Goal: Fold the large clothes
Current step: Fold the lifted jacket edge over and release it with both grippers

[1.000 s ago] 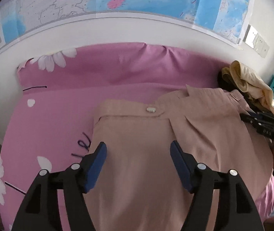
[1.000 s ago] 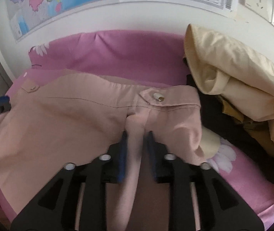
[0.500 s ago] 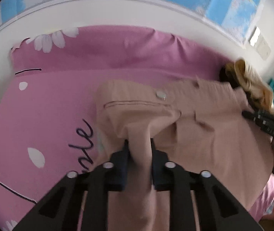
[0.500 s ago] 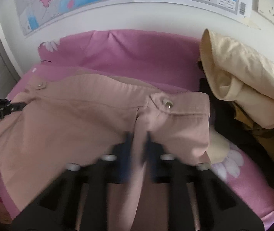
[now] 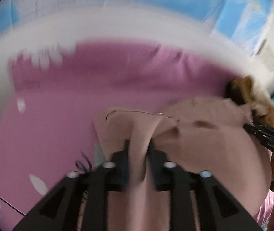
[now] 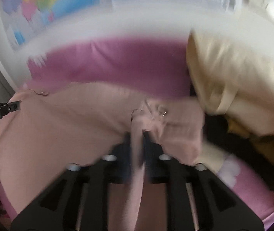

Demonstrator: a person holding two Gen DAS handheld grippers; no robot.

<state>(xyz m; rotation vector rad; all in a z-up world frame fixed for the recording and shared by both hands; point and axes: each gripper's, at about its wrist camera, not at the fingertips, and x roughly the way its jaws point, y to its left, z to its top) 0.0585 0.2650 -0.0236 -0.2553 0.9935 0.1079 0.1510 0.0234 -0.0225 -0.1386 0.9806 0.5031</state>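
On a pink-purple bedsheet with white flower prints (image 5: 56, 119), lying spread across its near part: a pair of dusty-pink cotton trousers (image 5: 210, 146), waistband turned toward the far wall. Left gripper (image 5: 138, 150) pressed together on a raised fold of the trousers near the waistband's left end, fabric bunched up between the black fingers (image 5: 157, 159) and pulled into a ridge. Right gripper (image 6: 137, 140) likewise clamped on a pinch of the same trousers (image 6: 63, 130), just below the waistband's metal button (image 6: 164, 113). Cloth stretched between the two pinches, sagging slightly in the middle. Seen from the right wrist, the left gripper poking in at the trousers' left edge; seen from the left wrist, the right gripper at their right edge. Beside the trousers, on the right, heaped on the sheet: a cream-yellow crumpled garment (image 6: 237, 84) over something dark (image 6: 219, 134), touching the trousers' right end. Behind the sheet, a white wall (image 5: 117, 23) with a colourful printed map (image 6: 46, 5) pinned above. Both views heavily motion-blurred; fine detail of seams and pockets hard to make out.
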